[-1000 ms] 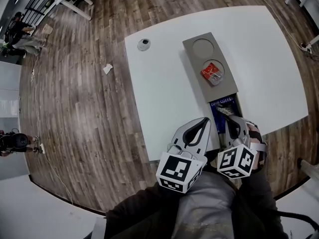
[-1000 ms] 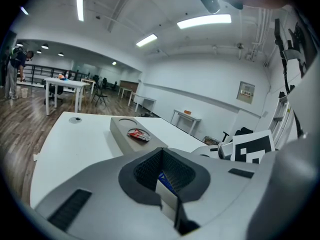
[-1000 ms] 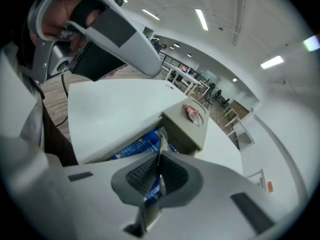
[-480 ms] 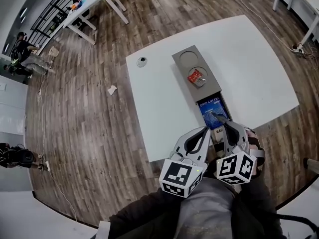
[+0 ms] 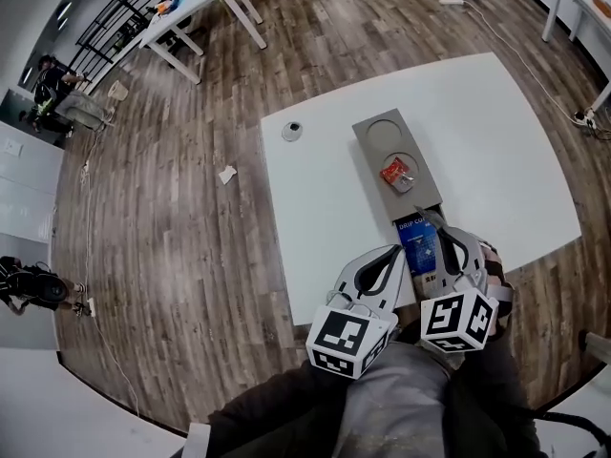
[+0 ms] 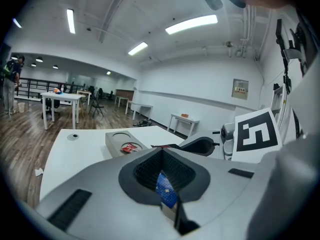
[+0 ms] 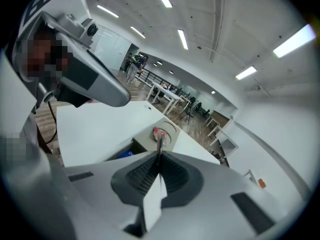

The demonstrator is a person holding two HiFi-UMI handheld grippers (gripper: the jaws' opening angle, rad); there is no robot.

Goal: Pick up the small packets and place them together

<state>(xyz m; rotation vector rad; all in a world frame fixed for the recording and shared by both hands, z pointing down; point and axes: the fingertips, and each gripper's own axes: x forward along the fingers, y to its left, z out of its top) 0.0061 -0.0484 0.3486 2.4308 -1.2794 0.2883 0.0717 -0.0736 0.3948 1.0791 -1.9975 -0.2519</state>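
Observation:
A grey tray (image 5: 374,146) lies on the white table (image 5: 315,218), with red small packets (image 5: 399,173) in its nearer round hollow. A blue drip-coffee box (image 5: 418,246) fills the tray's near end. My right gripper (image 5: 431,225) hangs just over that box, shut on a thin small packet (image 7: 160,143) held edge-on and poking out past the jaws. Beyond it the red packets (image 7: 159,132) show in the tray. My left gripper (image 5: 393,252) is beside it on the left, shut with nothing in it. Blue box print (image 6: 165,189) shows through its hollow.
A small round black-and-white object (image 5: 292,132) sits near the table's far left corner. The table's near edge runs just under both grippers. A paper scrap (image 5: 227,175) lies on the wooden floor. Other tables (image 5: 196,3) and a person (image 5: 52,89) are far off.
Both grippers have risen from the blue box, the right one more, still shut on the thin packet. The table and tray look smaller and farther in the head view.

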